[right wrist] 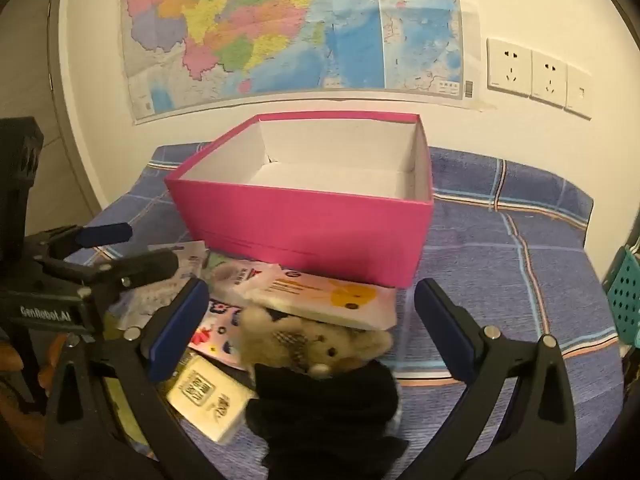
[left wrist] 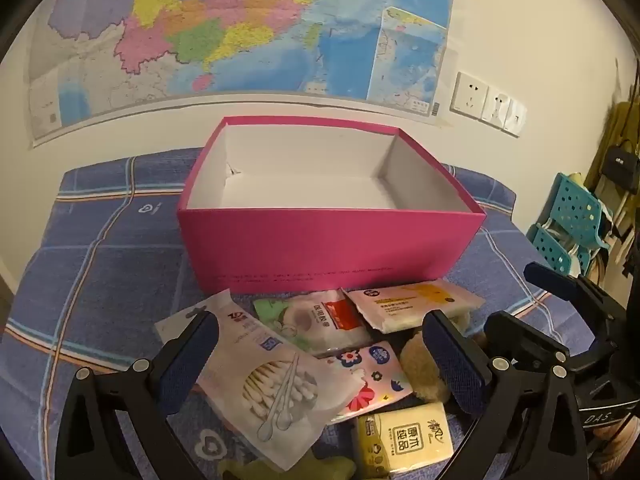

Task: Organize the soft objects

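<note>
An open pink box (left wrist: 328,240) (right wrist: 320,228) with a white, bare inside stands on the blue checked cloth. In front of it lies a heap of soft packs: a cotton swab bag (left wrist: 264,388), a gauze pack (left wrist: 320,320), a yellow-printed wipes pack (left wrist: 416,304) (right wrist: 328,296), a flowered tissue pack (left wrist: 372,380) and a yellow tissue pack (left wrist: 404,440) (right wrist: 208,396). A tan teddy bear (right wrist: 316,344) in dark clothes lies beside them. My left gripper (left wrist: 320,364) hangs open over the swab bag. My right gripper (right wrist: 308,328) stands open around the bear without touching it.
A wall map (left wrist: 240,32) and power sockets (right wrist: 532,72) hang behind the box. A teal perforated rack (left wrist: 572,220) stands off the cloth's right edge. The blue checked cloth (right wrist: 520,280) stretches right of the box. Something green (left wrist: 280,470) shows at the bottom edge.
</note>
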